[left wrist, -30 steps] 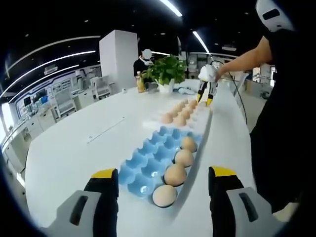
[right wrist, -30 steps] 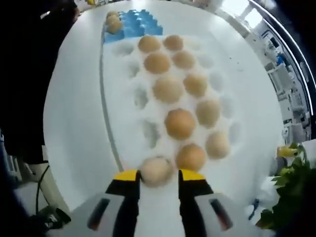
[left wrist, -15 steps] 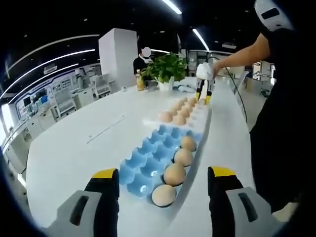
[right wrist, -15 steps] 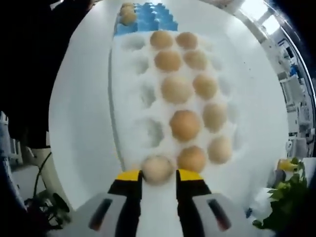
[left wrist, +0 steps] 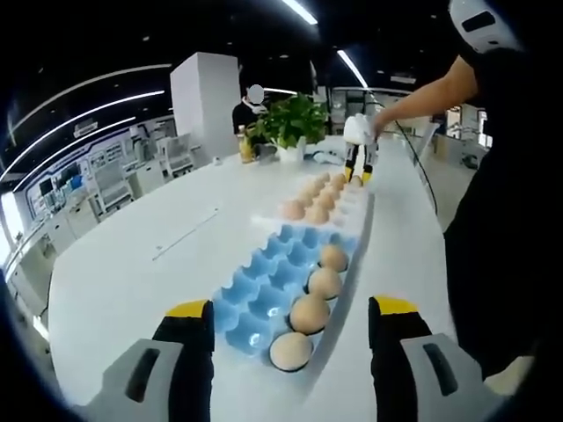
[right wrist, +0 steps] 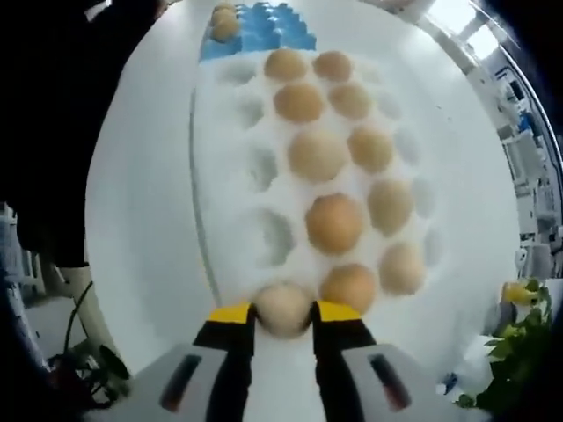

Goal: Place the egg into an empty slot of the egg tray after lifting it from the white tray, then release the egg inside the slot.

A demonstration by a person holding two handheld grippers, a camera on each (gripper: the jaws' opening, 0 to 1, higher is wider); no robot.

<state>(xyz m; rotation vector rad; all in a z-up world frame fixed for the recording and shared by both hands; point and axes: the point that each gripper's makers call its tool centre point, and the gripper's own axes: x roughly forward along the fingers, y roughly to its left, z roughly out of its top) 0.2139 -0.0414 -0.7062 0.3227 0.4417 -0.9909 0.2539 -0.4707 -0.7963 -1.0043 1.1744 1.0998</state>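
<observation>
Right gripper view: white bench (right wrist: pixel 141 176); white tray (right wrist: pixel 233 176) centre; blue egg tray (right wrist: pixel 264 35) at 12 o'clock. Right gripper (right wrist: pixel 283 312) closed on egg (right wrist: pixel 281 308) at 6 o'clock. Step: grasp. Next, likely: lift, carry to blue tray's free slot. Left gripper (left wrist: pixel 290 321) wide open, holding nothing.

Grey tongs (right wrist: pixel 283 313) (yellow tips), black clothing (left wrist: pixel 501 176)

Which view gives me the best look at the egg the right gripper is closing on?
The right gripper view: the egg sits close up between the right gripper's yellow-tipped jaws, at the near edge of the white tray. In the left gripper view the right gripper is far off over that tray, and the egg there is too small to tell.
</observation>
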